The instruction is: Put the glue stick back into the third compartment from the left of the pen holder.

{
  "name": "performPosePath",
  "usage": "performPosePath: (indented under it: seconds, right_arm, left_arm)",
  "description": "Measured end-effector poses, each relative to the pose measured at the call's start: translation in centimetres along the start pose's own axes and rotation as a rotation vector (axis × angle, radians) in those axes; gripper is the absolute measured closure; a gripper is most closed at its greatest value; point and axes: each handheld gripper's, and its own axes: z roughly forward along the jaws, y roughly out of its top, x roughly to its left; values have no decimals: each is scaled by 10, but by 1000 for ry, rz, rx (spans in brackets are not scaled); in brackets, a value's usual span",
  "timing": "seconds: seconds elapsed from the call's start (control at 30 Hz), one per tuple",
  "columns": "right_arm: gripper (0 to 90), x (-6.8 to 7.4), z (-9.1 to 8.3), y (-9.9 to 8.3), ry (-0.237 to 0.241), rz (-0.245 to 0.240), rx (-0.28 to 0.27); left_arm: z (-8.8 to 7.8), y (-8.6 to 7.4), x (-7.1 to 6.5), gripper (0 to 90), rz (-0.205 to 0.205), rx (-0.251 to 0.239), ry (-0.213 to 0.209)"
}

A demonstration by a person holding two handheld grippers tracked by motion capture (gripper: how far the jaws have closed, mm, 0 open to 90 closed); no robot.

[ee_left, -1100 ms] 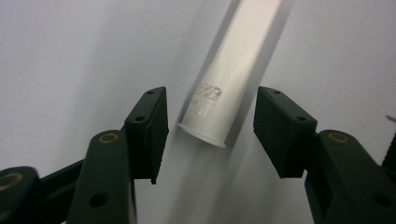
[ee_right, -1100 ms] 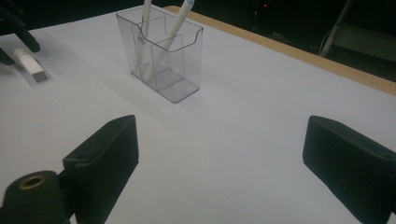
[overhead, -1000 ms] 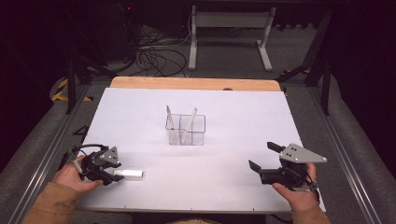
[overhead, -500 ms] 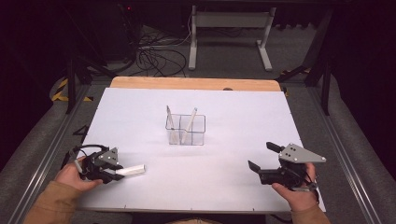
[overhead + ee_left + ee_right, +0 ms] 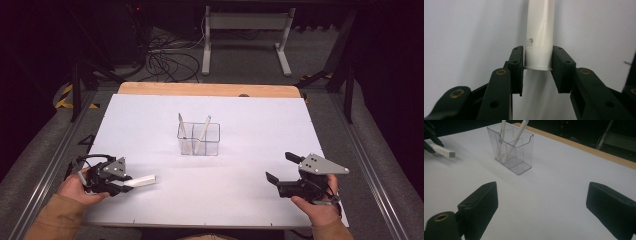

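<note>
My left gripper [image 5: 127,182] is at the near left of the table, shut on one end of a white tube [image 5: 142,180] that points right. Its jaws have just been closing. In the left gripper view both pads [image 5: 517,67] press the tube's [image 5: 540,32] rimmed end. My right gripper [image 5: 278,166] hovers open at the near right with nothing between its jaws [image 5: 541,200]. A clear plastic holder [image 5: 199,137] stands mid-table with two white pens [image 5: 202,131] leaning in it. The right gripper view shows the holder [image 5: 511,150] ahead and the held tube [image 5: 444,150] at far left.
A white sheet [image 5: 250,120] covers the table, with a wooden edge [image 5: 210,89] at the far side. Metal rails [image 5: 50,165] run along both sides. Cables and a stand's feet lie on the floor beyond.
The left jaws have closed onto the white tube, whose free end has tilted up slightly from the sheet. The right gripper has stayed in place.
</note>
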Motion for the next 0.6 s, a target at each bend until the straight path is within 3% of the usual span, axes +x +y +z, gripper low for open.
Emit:
performPosePath:
  seconds: [0.2,0.6]
  right_arm:
    - [113,0,0,0,0,0,-2]
    - [113,0,0,1,-2,2,-2]
  left_arm:
    - [-15,4,-3,649,-6,-58,12]
    - [-29,15,-8,648,-27,-79,54]
